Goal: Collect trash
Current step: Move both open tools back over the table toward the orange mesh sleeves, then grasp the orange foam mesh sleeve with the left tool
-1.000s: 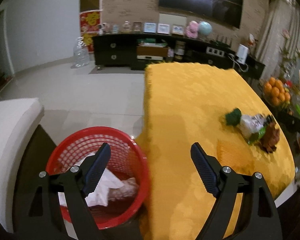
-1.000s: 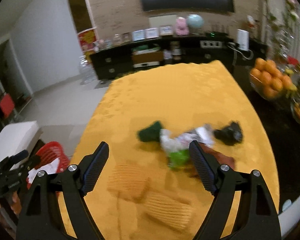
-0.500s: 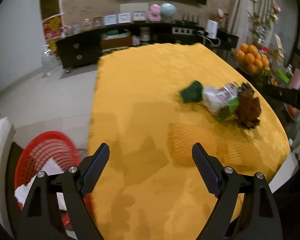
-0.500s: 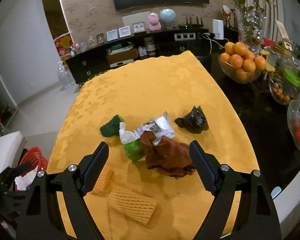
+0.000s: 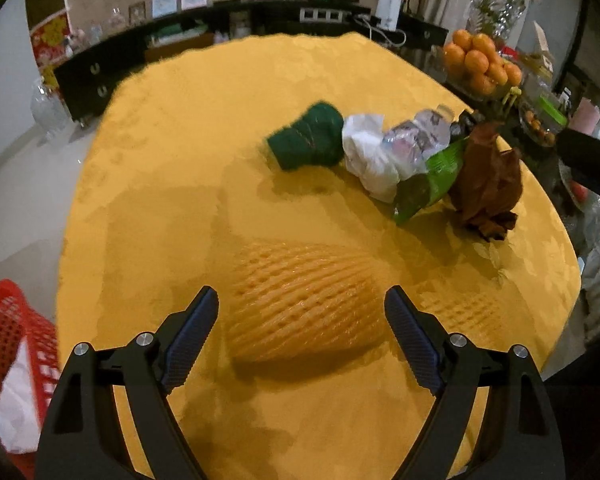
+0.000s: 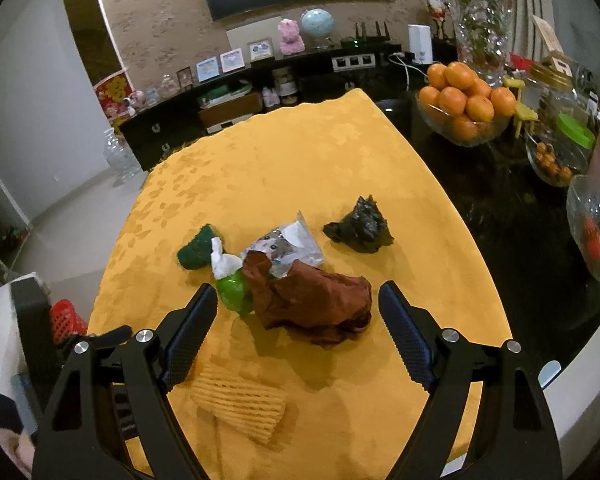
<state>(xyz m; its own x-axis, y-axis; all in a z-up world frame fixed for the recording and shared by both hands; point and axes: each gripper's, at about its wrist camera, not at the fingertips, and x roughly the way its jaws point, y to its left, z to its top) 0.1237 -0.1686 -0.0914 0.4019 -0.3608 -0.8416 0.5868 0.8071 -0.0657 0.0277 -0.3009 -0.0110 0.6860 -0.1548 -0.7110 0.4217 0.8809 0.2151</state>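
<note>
**Ana:** Two claws, both spread wide and holding nothing. The left gripper [image 5: 302, 322] hangs just short of the orange ribbed foam-mesh fruit sleeve [image 5: 304, 304], with the sleeve lying between its fingertip lines. The right gripper [image 6: 294, 320] frames the crumpled brown paper wad [image 6: 316, 304] the same way, not touching it.

**Ben:** Why line up like that?

**Ana:** My guess is each claw is squaring itself across a piece so the jaws can close on its narrow width. The sleeve lies crosswise, so it may need a grab at one end.

**Ben:** Where's the rest of the trash?

**Ana:** On the yellow patterned tablecloth [image 6: 300, 152]. From the right wrist view, a dark green crumpled wad [image 6: 198, 250] sits at ten o'clock of the brown paper, white tissue [image 6: 222, 262] and a glossy lime-green wrapper [image 6: 234, 294] press against its left side, a silvery printed foil packet [image 6: 288, 248] lies just behind it, and a black crinkled plastic lump [image 6: 360, 230] stands apart at one o'clock. A second orange mesh sleeve [image 6: 240, 404] lies at six o'clock, near the table edge.

**Ben:** And the bin?

**Ana:** The red perforated plastic basket [image 5: 8, 332] is at eight o'clock in the left view, below the table edge, with white paper in it.

**Ben:** Handling?

**Ana:** All of it looks light and squashy: the foam mesh should spring back, and the foil and plastic look slippery.
</note>
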